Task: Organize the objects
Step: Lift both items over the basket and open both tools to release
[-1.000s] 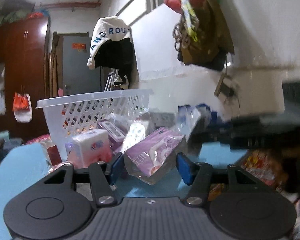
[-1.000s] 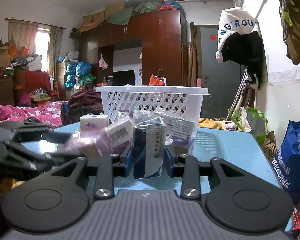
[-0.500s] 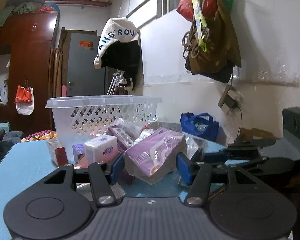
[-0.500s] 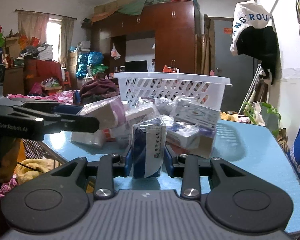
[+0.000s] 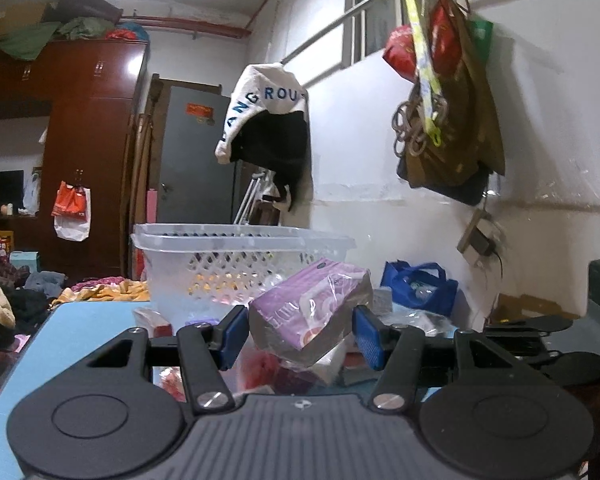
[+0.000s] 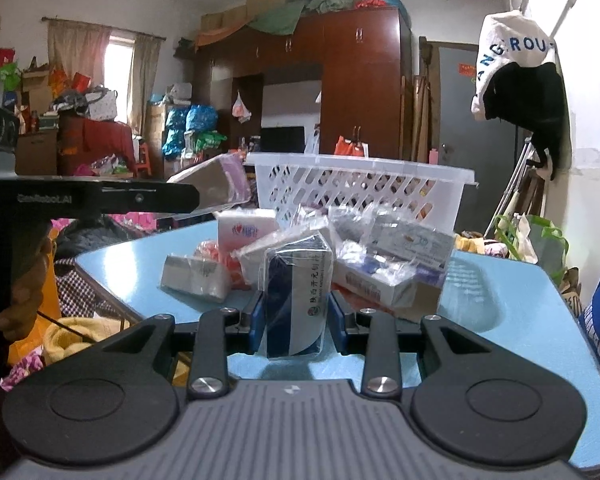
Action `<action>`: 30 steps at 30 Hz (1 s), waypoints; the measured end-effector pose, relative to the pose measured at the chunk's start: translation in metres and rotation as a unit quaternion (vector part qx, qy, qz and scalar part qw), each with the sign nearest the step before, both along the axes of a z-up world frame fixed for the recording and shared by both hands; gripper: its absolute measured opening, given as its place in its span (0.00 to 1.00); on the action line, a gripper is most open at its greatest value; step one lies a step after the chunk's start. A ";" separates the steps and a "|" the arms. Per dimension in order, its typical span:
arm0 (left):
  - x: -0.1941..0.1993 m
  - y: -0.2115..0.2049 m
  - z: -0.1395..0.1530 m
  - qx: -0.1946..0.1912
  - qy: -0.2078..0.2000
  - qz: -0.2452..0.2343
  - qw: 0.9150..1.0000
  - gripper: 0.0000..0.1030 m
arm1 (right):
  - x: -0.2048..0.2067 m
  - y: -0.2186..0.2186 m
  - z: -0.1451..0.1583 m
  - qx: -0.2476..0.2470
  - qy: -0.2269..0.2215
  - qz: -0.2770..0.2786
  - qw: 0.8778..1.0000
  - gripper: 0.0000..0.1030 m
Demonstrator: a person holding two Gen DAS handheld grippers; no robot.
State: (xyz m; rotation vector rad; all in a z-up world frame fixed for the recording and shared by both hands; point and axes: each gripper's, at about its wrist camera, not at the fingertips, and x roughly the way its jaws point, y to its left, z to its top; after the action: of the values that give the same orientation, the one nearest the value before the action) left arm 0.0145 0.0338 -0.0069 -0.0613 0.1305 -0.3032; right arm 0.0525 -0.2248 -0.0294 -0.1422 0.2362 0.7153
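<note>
Blue fingers of the left gripper [image 5: 300,336] clamp a purple packet [image 5: 312,312]; right gripper [image 6: 296,320] pinches a blue-white box [image 6: 296,300].

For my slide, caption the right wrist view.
Right gripper clamps a blue-and-white packet above the blue table, white basket behind.

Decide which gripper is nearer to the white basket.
Left. The left gripper, holding a purple packet, hangs close before the basket; the right gripper, clamping a blue box, sits behind the pile.
</note>
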 end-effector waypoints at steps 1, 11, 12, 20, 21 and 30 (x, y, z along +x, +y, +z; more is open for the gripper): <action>0.001 0.002 0.001 -0.003 -0.002 0.004 1.000 0.59 | 0.000 -0.002 0.002 0.005 -0.001 -0.001 1.000 0.35; 0.013 0.021 0.007 -0.032 -0.009 0.029 0.999 0.59 | 0.013 -0.013 0.017 0.031 -0.001 -0.012 0.999 0.35; 0.015 0.023 0.009 -0.035 -0.008 0.031 0.999 0.59 | 0.015 -0.014 0.018 0.032 -0.001 -0.014 0.999 0.35; 0.057 0.033 0.050 -0.035 -0.022 0.034 0.999 0.53 | 0.050 -0.012 0.068 0.052 -0.016 -0.023 0.998 0.35; 0.070 0.032 0.059 -0.033 -0.022 0.036 0.999 0.53 | 0.059 -0.008 0.079 0.054 -0.018 -0.024 0.998 0.35; 0.165 0.041 0.043 -0.039 0.064 0.065 0.995 0.41 | 0.143 0.046 0.098 0.036 0.024 -0.051 0.998 0.35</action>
State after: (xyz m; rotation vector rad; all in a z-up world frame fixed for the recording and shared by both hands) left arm 0.1799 0.0745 0.0357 -0.1656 0.2412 -0.1735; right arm 0.1952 -0.1784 0.0682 -0.0432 0.2608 0.6251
